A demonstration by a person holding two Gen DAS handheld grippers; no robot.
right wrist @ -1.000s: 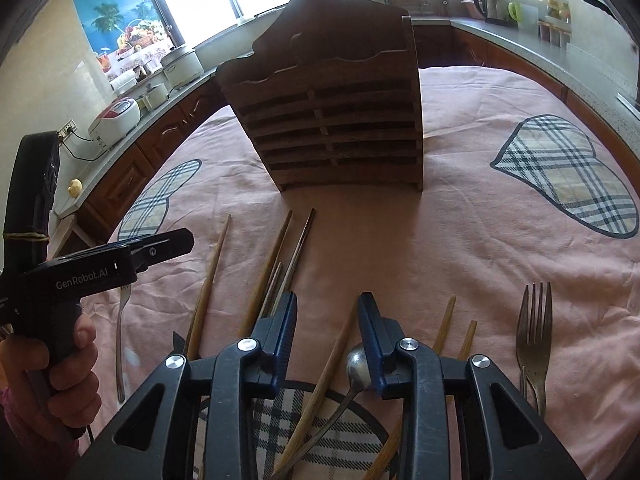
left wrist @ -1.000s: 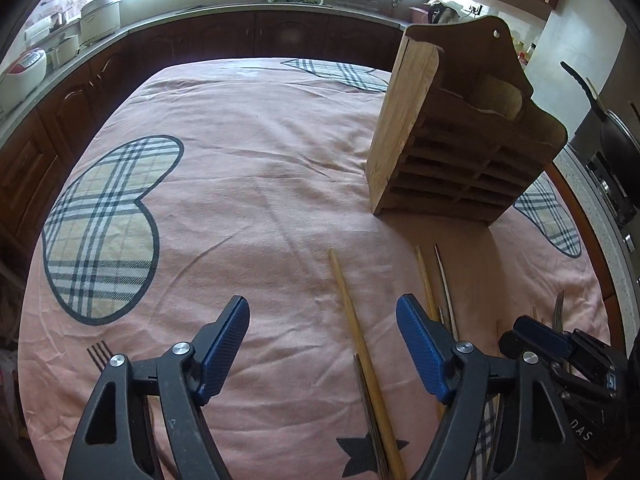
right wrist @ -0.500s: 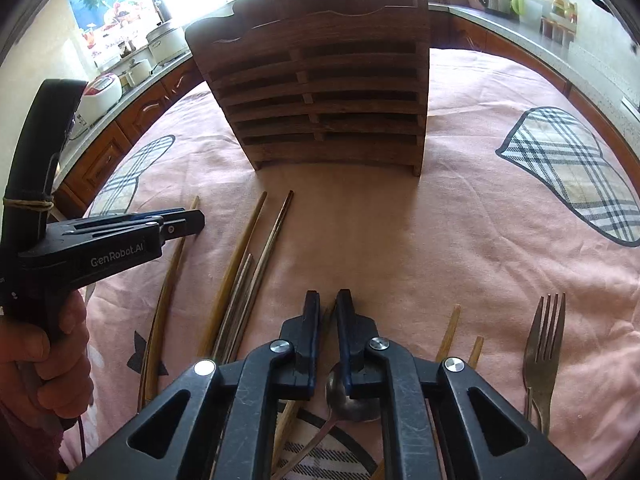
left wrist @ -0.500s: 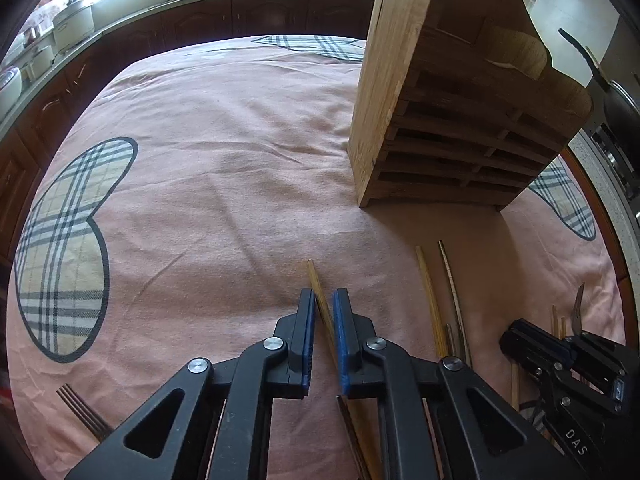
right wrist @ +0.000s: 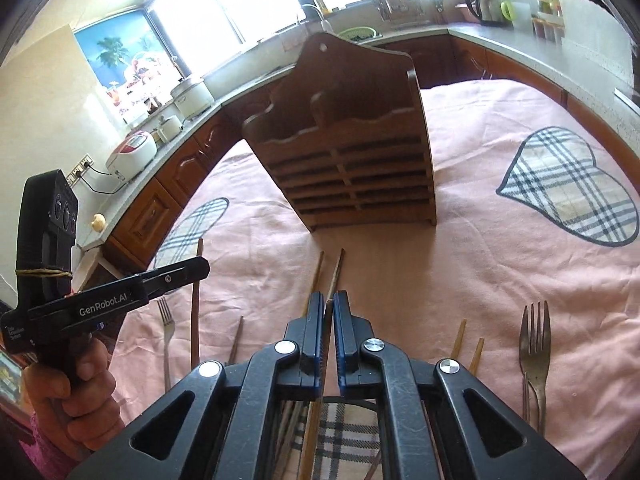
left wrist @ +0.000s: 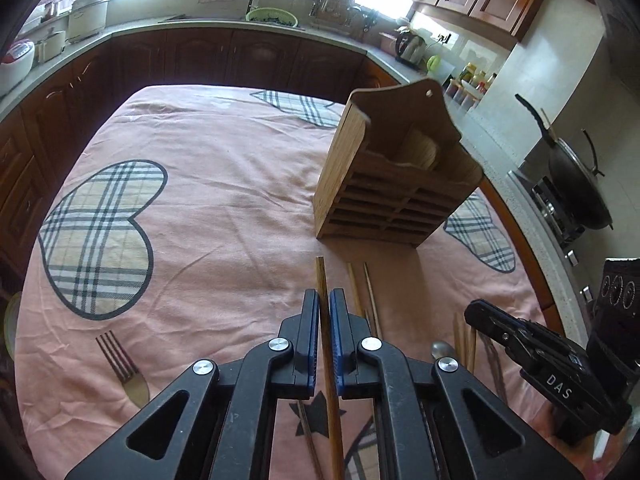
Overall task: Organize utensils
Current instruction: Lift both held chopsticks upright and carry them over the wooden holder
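My left gripper (left wrist: 325, 297) is shut on a long wooden chopstick (left wrist: 321, 276), whose tip sticks out ahead of the pads above the pink cloth. My right gripper (right wrist: 328, 299) is shut on another thin wooden chopstick (right wrist: 328, 312), lifted off the cloth. The slatted wooden utensil holder (left wrist: 384, 200) (right wrist: 352, 160) stands upright just beyond both grippers. Two more chopsticks (left wrist: 360, 284) lie in front of it. A spoon (left wrist: 440, 350) lies under the right gripper (left wrist: 480, 312). The left gripper (right wrist: 188, 274) shows at the left, held by a hand.
Forks lie on the cloth at the left (left wrist: 120, 364) and the right (right wrist: 534, 344), another fork (right wrist: 166, 320) under the left gripper. Short chopstick ends (right wrist: 460, 332) show near the right fork. Kitchen counter (left wrist: 180, 28) and a stove with a wok (left wrist: 576, 188) ring the table.
Both grippers went from open to shut, each on a chopstick. Both then rose and drew back from the holder, with the chopsticks lifted off the cloth.
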